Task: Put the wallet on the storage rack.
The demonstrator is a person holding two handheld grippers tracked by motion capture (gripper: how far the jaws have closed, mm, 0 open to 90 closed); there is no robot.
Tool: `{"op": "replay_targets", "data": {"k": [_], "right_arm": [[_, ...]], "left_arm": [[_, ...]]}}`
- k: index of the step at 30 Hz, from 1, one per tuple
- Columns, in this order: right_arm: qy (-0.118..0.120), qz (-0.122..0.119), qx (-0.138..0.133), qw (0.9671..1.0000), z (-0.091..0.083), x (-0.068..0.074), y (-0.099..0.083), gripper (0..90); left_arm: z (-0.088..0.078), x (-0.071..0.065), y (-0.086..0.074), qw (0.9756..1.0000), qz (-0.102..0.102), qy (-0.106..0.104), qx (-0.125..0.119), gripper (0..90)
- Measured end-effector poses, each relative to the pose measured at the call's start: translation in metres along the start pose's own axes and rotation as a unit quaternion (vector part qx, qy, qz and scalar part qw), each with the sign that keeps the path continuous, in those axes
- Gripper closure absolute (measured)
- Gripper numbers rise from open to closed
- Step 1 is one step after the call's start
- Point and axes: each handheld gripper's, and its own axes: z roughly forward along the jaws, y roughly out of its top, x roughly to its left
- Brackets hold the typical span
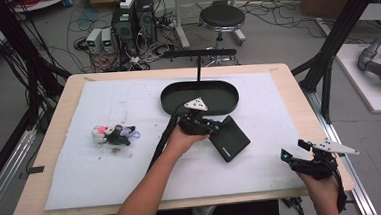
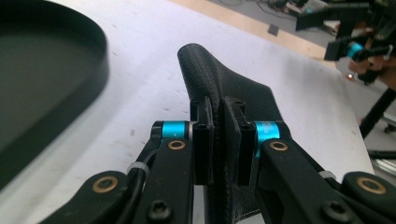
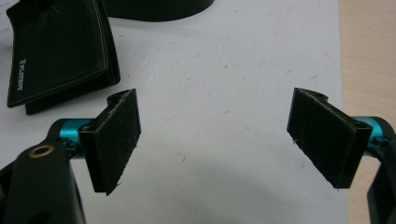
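High view first: my left gripper (image 1: 211, 128) sits just in front of the black oval tray (image 1: 168, 100), on the near side of its rim, and it has the black wallet (image 1: 229, 137) by one edge. Left gripper view confirms it: both pads are pressed flat against a thin fold of the textured black leather, clamped tight on the wallet (image 2: 224, 88), nothing else between them. The wallet's far end curls up past the jaws, and the rest of it slopes down toward the white mat (image 1: 107, 167). From above, the wallet lies at an angle, just off the tray's near right end, close to it; I cannot tell whether any part still rests on the mat.

My right gripper (image 1: 301, 153) is well away from the tray, out at the table's near right corner, over the mat's edge. Right gripper view has its jaws standing wide apart, bare mat between them, holding nothing. The wallet (image 3: 56, 60) shows in that view at upper left, stitched edge and a small printed logo visible.

Small pile of toy figures (image 1: 114, 135) sits left of the tray, well apart from both grippers.
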Motion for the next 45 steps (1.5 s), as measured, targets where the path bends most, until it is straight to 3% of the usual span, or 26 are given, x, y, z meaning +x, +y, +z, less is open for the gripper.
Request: {"op": "replay_targets", "data": {"k": [7,12,20,22,28,31,37,45], "right_arm": [[0.002,0.001,0.002,1.0,0.001,0.001,0.001,17.7],[0.005,0.0,0.002,1.0,0.003,0.002,0.001,17.7],[0.004,0.002,0.001,1.0,0.003,0.001,0.001,17.7],[0.004,0.003,0.002,1.0,0.003,0.001,0.001,17.7],[0.005,0.001,0.002,1.0,0.003,0.002,0.002,17.7],[0.004,0.003,0.002,1.0,0.003,0.002,0.001,17.7],[0.004,0.004,0.004,1.0,0.003,0.001,0.001,17.7],[0.004,0.003,0.005,1.0,0.004,0.001,0.0,17.7]], "left_arm": [[-0.023,0.013,0.019,0.9993,-0.005,0.034,-0.018,82.5],[-0.03,0.029,0.026,0.9981,-0.024,0.045,-0.034,82.6],[-0.047,0.05,0.041,0.9946,-0.042,0.065,-0.068,82.6],[-0.054,0.056,0.048,0.9935,-0.042,0.079,-0.071,82.7],[-0.062,0.07,0.056,0.991,-0.048,0.091,-0.086,82.7],[-0.064,0.078,0.057,0.9891,-0.055,0.097,-0.096,82.7],[-0.06,0.096,0.05,0.987,-0.073,0.108,-0.094,82.7],[-0.061,0.121,0.047,0.9812,-0.099,0.124,-0.11,82.6]]}}
